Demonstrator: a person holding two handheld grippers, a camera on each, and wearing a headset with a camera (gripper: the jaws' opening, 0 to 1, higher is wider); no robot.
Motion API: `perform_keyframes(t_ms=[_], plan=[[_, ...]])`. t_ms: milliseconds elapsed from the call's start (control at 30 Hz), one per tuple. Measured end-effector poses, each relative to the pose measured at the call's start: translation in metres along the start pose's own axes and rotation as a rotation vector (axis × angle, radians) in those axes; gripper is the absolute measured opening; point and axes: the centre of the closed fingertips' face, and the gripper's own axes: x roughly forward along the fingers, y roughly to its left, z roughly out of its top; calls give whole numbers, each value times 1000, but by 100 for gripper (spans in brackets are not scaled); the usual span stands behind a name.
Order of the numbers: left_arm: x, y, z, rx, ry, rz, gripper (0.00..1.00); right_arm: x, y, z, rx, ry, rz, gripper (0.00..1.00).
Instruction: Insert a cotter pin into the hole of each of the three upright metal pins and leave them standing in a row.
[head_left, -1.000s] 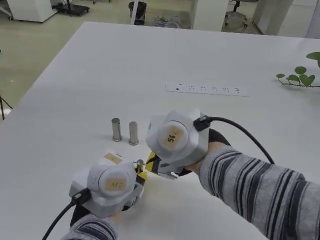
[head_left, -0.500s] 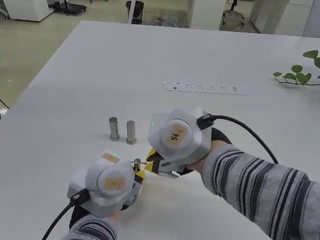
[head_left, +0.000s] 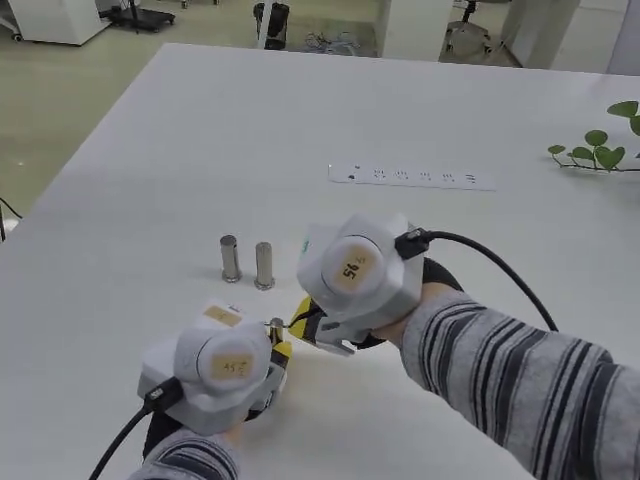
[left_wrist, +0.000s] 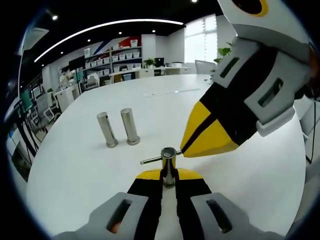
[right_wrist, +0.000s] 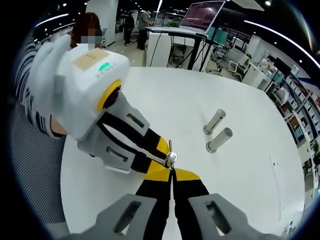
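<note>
Left gripper (left_wrist: 168, 177) clenched on the upright metal pin (left_wrist: 169, 164), nearer the person than two standing pins (left_wrist: 130, 126); right gripper (right_wrist: 171, 172) pinches the cotter pin (left_wrist: 151, 159), threaded through that pin's head, so best held level and pushed straight home.

The white surface (head_left: 150, 150) carries two upright metal pins (head_left: 231, 258) side by side left of centre, a power strip (head_left: 412, 177) above centre, and a leafy sprig (head_left: 606, 157) at the right edge.

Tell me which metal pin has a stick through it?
The silver metal pin in the left tongs: a thin cotter pin crosses its top. The two standing pins look bare.
</note>
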Motion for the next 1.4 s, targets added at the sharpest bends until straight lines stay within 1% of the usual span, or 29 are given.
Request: perform_keyframes(t_ms=[67, 133, 233, 267, 300, 333, 433, 500, 533, 567, 667, 700, 767, 800, 867, 933, 1000, 1033, 1133, 1267, 1400], plan=[[0, 0, 0, -1, 0, 0, 5, -1, -2, -1, 39, -9, -10, 0], [0, 0, 0, -3, 0, 0, 5, -2, -4, -3, 56, -14, -25, 0], [0, 0, 0, -4, 3, 0, 5, -5, -9, -11, 107, -13, -60, 6], [0, 0, 0, -4, 4, -1, 5, -7, -11, -13, 144, -26, -79, 8], [0, 0, 1, -8, 4, -1, 5, -8, -12, -14, 170, -35, -84, 10], [1, 0, 0, -9, 5, -1, 5, -10, -15, -15, 212, -59, -94, 12], [1, 0, 1, 0, 4, -11, 5, -16, -18, -22, 305, -92, -105, 17], [1, 0, 1, 3, 4, -16, 5, -20, -21, -25, 348, -118, -114, 22], [1, 0, 1, 5, 4, -17, 5, -22, -22, -27, 358, -123, -117, 23], [1, 1, 1, 7, 6, -17, 5, -25, -24, -29, 375, -139, -122, 26], [2, 4, 1, -1, 8, -17, 5, -30, -27, -34, 418, -160, -135, 31], [2, 6, 3, -5, 9, -13, 5, -32, -29, -36, 437, -171, -147, 33], [0, 11, 7, -3, -4, -8, 5, -36, -30, -40, 457, -174, -159, 37], [0, 13, 10, -8, -8, -11, 5, -37, -30, -44, 467, -173, -161, 37], [1, 17, 12, -15, -5, -10, 5, -38, -30, -48, 484, -172, -170, 38], [1, 24, 15, 2, -5, 0, 5, -39, -30, -51, 499, -179, -172, 40], [0, 29, 18, 1, -10, 2, 5, -40, -29, -53, 510, -183, -174, 41], [1, 33, 20, 2, -14, 5, 5, -41, -28, -52, 509, -191, -173, 41], [3, 47, 22, 6, -12, 25, 5, -43, -26, -52, 511, -211, -179, 44], [4, 60, 24, 8, -14, 36, 5, -45, -24, -52, 516, -233, -180, 45], [6, 71, 24, 7, -8, 42, 5, -44, -22, -57, 526, -227, -180, 46]])
